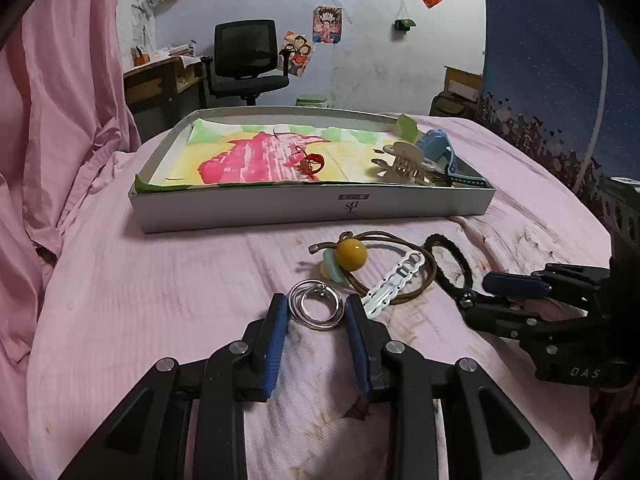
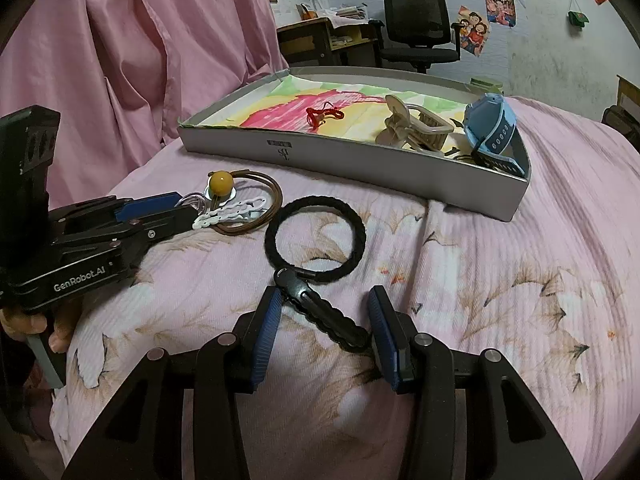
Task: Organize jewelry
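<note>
Inside grey tray (image 1: 312,208), red charm (image 1: 310,162), beige claw clip (image 1: 402,162), blue watch (image 1: 438,148)

The light is soft and a bit dim, like a room lamp overhead. The colours look a little pink and grey. The white wall (image 1: 380,60) at the back is the brightest part. Small soft shadows sit under the silver rings (image 1: 317,311) and the black hair band (image 2: 316,236). The pictures bend at the edges, so the box (image 2: 400,172) looks curved. The corners go black. Things up close look sharp; far things look a bit fuzzy.
</note>
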The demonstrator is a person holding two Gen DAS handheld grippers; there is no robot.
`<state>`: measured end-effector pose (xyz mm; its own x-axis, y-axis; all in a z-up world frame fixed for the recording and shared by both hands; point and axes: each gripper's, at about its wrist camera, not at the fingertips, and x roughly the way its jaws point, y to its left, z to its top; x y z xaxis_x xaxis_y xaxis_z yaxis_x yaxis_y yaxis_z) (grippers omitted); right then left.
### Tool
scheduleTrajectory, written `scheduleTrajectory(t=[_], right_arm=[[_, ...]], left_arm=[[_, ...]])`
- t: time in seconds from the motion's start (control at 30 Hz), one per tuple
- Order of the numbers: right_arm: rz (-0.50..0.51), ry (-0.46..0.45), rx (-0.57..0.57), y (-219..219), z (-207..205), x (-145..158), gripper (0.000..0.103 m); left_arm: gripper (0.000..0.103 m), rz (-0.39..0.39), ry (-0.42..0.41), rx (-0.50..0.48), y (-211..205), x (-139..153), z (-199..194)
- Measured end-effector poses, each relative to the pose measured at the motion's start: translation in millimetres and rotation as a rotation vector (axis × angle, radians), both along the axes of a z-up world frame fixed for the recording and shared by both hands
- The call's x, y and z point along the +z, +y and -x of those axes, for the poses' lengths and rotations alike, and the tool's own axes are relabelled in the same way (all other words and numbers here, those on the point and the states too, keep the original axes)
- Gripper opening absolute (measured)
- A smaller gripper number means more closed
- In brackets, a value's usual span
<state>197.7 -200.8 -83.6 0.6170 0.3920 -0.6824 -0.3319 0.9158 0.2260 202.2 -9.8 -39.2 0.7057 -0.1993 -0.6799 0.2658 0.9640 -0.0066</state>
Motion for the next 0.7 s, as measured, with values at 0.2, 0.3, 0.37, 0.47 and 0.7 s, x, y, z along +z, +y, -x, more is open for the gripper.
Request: scheduleTrajectory(t=[0.2, 0.3, 0.37, 0.47, 0.7], right_arm=[[-0.006, 0.010, 0.016, 0.6, 3.8, -2.5, 0.023], [0.004, 0.008, 0.036, 5.7, 7.7, -2.9, 0.016], [0.003, 0.008, 0.040, 6.7, 7.9, -2.9, 0.014], [-0.012, 0.006, 0.041, 5.2, 9.6, -2.2, 0.012], [-0.033, -0.018, 0.052, 3.9, 15.1, 2.1, 0.011]], left_arm=[[0.009, 0.025, -0.021, 0.016, 4.7, 0.3, 14.8], [0.009, 0.035, -0.018, 0.016, 6.9, -0.2, 18.0], [0.007, 0.032, -0.018, 0.014, 7.5, -0.7, 19.2], [0.005, 0.039, -0.022, 0.009, 8.0, -0.3, 22.2], [0.003, 0.052, -0.047, 0.011, 7.3, 2.3, 30.6]])
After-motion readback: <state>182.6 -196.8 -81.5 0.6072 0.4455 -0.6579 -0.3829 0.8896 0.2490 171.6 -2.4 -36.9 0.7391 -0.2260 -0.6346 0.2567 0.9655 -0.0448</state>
